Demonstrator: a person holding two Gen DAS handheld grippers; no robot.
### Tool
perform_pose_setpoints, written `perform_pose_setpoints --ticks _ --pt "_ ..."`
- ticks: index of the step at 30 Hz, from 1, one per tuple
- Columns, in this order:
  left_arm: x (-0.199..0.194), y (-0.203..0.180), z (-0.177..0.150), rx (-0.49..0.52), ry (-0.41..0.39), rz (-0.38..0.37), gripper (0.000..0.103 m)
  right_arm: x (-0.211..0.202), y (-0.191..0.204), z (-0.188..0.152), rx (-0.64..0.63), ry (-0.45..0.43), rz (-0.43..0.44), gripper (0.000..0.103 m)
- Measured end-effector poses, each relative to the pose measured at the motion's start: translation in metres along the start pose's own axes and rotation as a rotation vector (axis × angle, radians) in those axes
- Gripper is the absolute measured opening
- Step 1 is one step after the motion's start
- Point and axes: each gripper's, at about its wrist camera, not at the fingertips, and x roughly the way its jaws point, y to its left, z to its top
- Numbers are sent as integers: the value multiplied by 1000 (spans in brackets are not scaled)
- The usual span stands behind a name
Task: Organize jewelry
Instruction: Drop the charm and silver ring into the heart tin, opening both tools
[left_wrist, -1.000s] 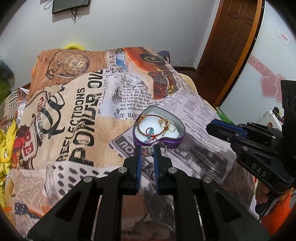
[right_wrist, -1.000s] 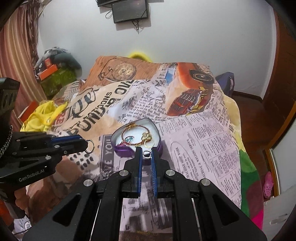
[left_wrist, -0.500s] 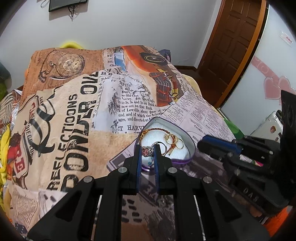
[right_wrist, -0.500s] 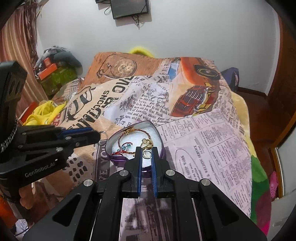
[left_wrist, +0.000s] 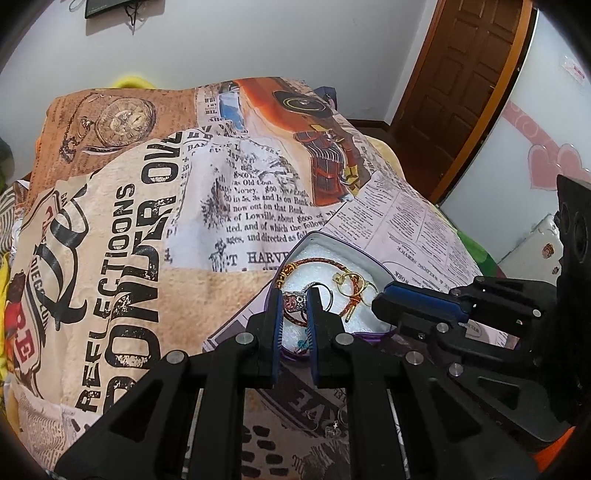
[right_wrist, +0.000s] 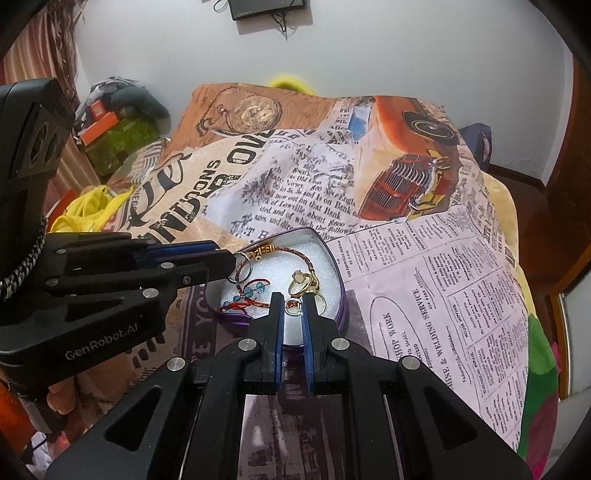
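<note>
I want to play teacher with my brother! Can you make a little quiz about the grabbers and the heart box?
1. True or false: the heart-shaped tin sits on the bedspread.
2. What does the left gripper hold?
3. The right gripper pinches: A) a gold ring, B) a watch.

Key: 1. true. 2. a silver ring. 3. A.

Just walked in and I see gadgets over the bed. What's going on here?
A person is sorting jewelry into a heart-shaped tin on the bedspread. The left gripper holds a silver ring over the tin, and the right gripper holds a small gold ring there too. A braided bracelet already lies inside.
</note>
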Motion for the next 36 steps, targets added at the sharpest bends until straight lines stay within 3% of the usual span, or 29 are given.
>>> perform_pose_setpoints --ticks 12,20,29,33,36 --pt "-3 0 0 -1 1 -14 11 3 1 2 -1 23 8 9" --pt "-25 -7 -2 27 -22 15 11 -10 2 5 5 11 4 17" --pt "-60 -18 -13 59 -53 43 23 -34 15 -2 -23 1 3 19" --pt "-69 -18 -23 65 -43 53 23 -42 19 -6 -24 -5 1 34" --pt "-76 -17 -31 60 -38 62 23 -45 22 -10 -27 -6 -6 35"
